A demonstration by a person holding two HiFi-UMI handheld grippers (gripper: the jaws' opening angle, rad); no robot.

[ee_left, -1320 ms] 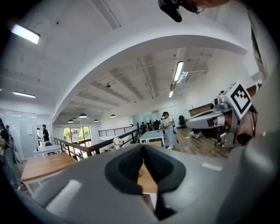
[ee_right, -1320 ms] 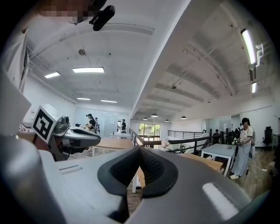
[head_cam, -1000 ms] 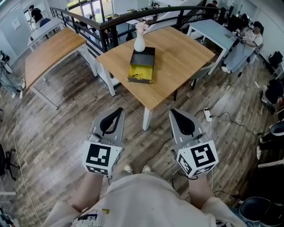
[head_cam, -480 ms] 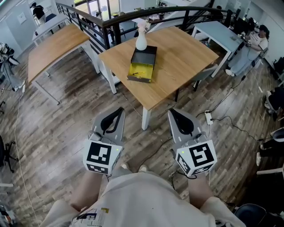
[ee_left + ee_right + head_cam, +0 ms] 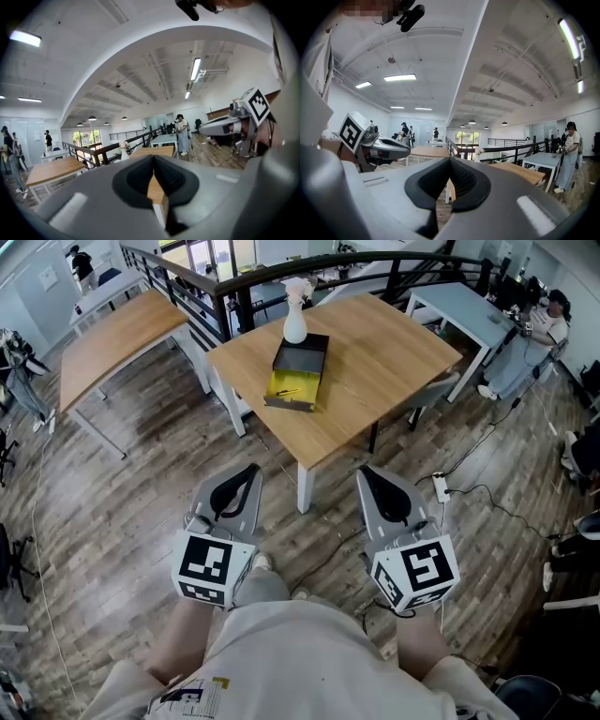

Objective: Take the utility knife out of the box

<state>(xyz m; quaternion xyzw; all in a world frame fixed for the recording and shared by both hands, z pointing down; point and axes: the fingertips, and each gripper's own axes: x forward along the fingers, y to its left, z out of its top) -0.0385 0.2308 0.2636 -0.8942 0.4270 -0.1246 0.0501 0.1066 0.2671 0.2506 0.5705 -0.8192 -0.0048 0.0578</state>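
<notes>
Head view: utility knife (image 5: 289,391) (a sliver) indistinct in box (image 5: 306,382).

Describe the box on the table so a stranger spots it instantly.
Start at the square wooden table ahead of the person. On its far left side, next to a white vase, lies the box: black, with a bright yellow open interior.

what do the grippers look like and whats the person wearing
Both the left gripper and right gripper are grey wedges tapering to a tip, with black teardrop-shaped insets. Each carries a white cube with black square markers. The person wears a pale beige top.
</notes>
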